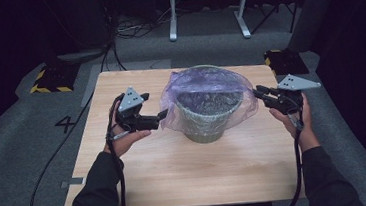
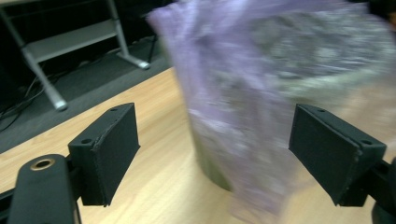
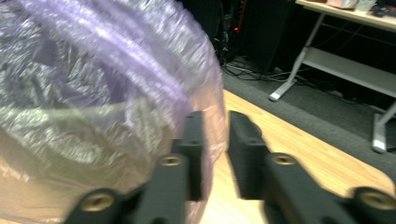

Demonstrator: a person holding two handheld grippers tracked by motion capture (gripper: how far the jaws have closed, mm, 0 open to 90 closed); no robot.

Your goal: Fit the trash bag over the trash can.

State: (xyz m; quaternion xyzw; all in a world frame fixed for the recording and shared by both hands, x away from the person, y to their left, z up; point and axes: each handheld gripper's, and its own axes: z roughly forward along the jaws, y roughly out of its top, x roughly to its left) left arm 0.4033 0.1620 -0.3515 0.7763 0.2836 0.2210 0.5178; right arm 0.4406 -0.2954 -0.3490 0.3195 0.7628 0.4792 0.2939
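We saw a purple bag (image 1: 205,88) lining the grey bin (image 1: 208,118) mid-table.
Our left gripper (image 2: 215,154) gaped wide beside it; our right gripper (image 3: 215,140) pinched the bag's edge, bare table (image 1: 187,173) around.

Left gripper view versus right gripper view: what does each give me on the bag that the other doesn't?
Left gripper view: its jaws stand wide apart, the purple bag hanging between them down over the bin's side, gripper not yet closed. Right gripper view: jaws nearly together at the bag's bulging edge, gripper; whether film is pinched I cannot tell. Both show the translucent bag, the wooden table and a white desk frame behind.
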